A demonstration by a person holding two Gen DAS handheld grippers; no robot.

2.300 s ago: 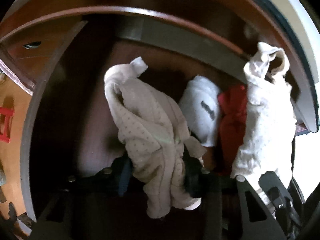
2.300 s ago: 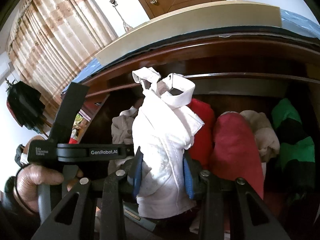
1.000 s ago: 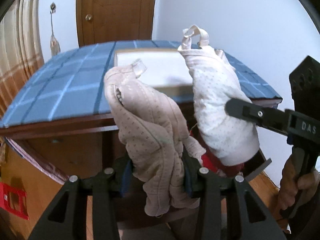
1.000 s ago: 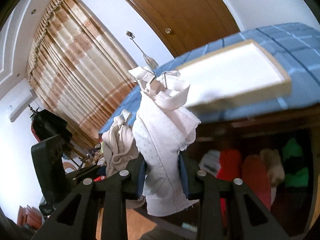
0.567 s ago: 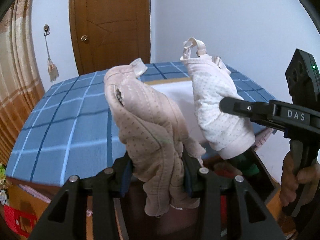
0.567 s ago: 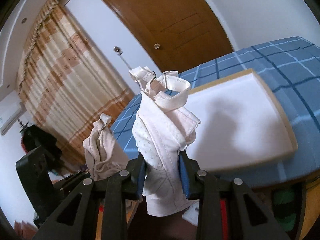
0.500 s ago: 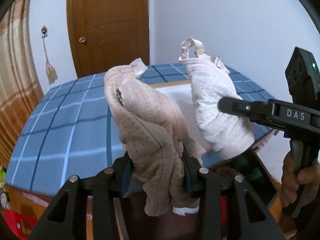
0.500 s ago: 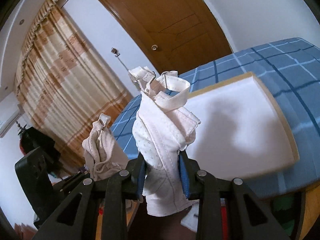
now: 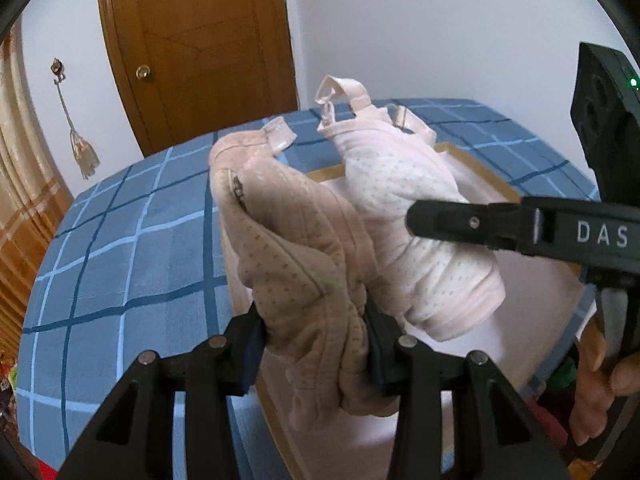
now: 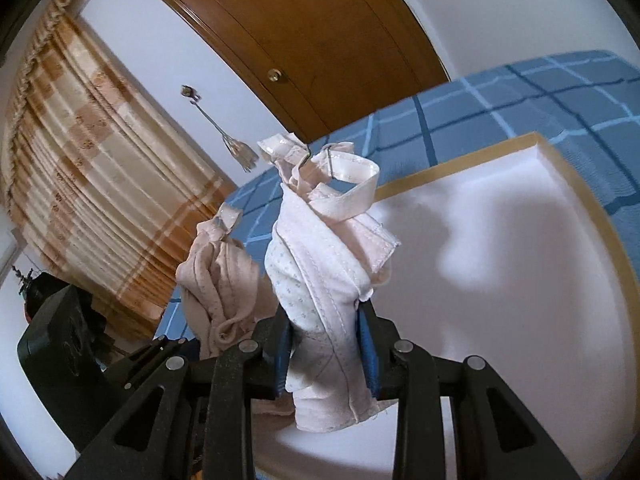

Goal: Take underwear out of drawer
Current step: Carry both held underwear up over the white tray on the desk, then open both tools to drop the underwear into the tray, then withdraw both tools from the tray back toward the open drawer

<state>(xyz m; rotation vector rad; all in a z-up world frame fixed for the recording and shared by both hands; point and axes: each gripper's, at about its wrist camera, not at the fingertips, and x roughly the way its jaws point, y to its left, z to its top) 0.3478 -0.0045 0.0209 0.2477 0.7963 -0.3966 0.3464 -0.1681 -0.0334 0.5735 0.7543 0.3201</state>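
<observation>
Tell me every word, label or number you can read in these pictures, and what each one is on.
"DAS": white letters on the black body of the right claw tool, seen in the left camera view.
Beige underwear: a small dark mark near its top edge, too blurred to read.
White underwear: only a dot pattern, no words.
Nothing else is readable in either view.
</observation>
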